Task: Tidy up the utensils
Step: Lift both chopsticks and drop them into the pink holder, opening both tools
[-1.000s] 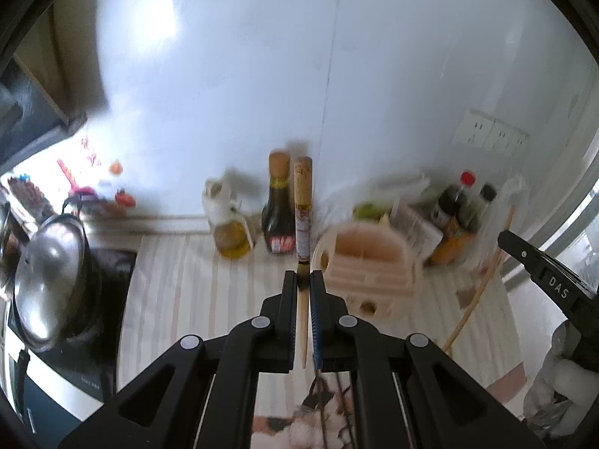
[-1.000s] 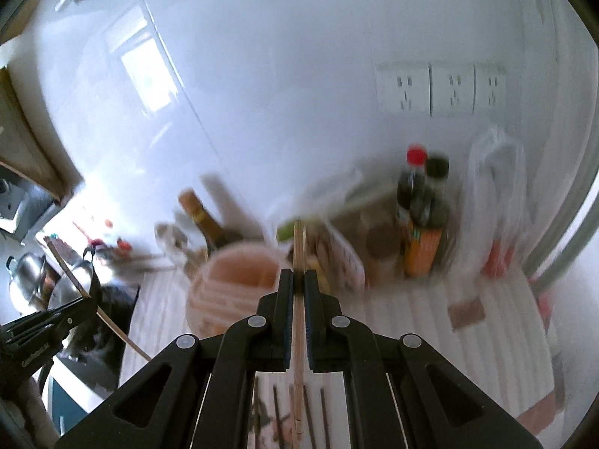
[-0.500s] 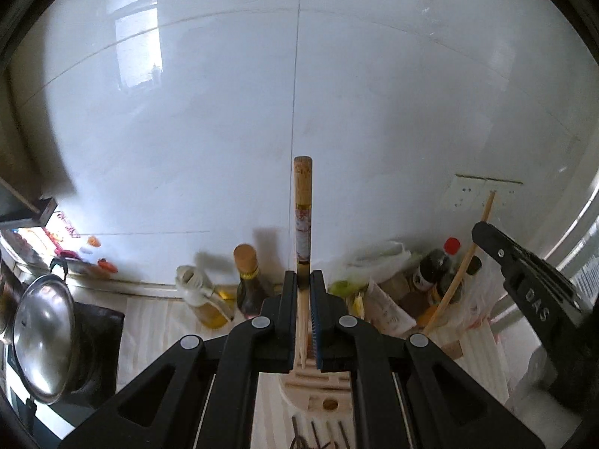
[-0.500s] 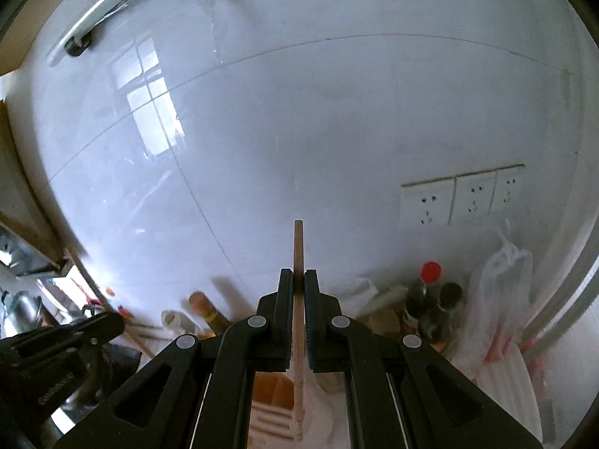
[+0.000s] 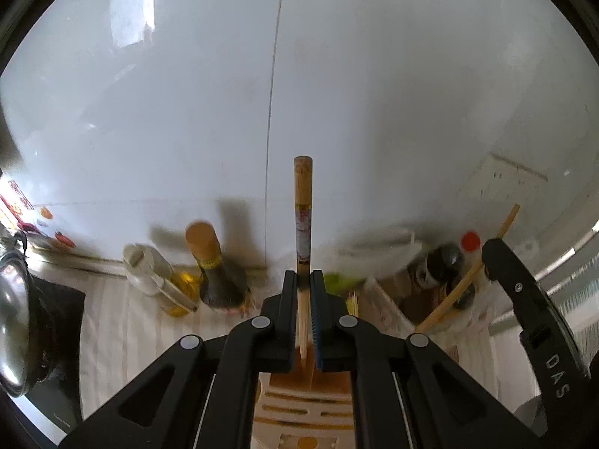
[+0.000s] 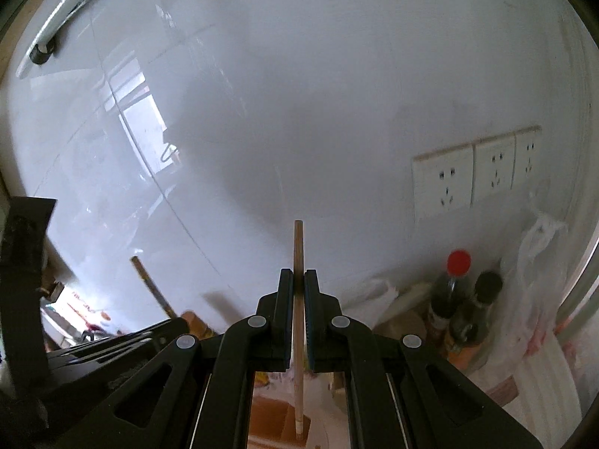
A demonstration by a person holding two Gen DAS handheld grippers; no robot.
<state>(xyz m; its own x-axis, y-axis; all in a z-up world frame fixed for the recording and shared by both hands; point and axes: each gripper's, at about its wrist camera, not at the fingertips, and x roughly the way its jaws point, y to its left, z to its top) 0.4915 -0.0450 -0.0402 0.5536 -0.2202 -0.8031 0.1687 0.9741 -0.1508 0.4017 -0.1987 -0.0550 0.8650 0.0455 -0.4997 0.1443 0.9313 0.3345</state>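
Both grippers clamp a chopstick apiece, left gripper (image 5: 304,280) on the patterned chopstick (image 5: 302,217), right gripper (image 6: 298,280) on the plain chopstick (image 6: 298,262), tips over the holder (image 5: 303,408); risk: a tip catching a slot wall and pivoting in the grip.

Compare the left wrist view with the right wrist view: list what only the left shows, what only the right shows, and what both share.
Only the left wrist view: a steel pot, an oil jug, and the slotted top of the wooden utensil holder.

Only the right wrist view: three wall sockets and a white pipe high on the wall.

Both: the white tiled wall, the red-capped bottle, and each gripper, left gripper and right gripper, shut on a chopstick: a patterned chopstick and a plain chopstick.
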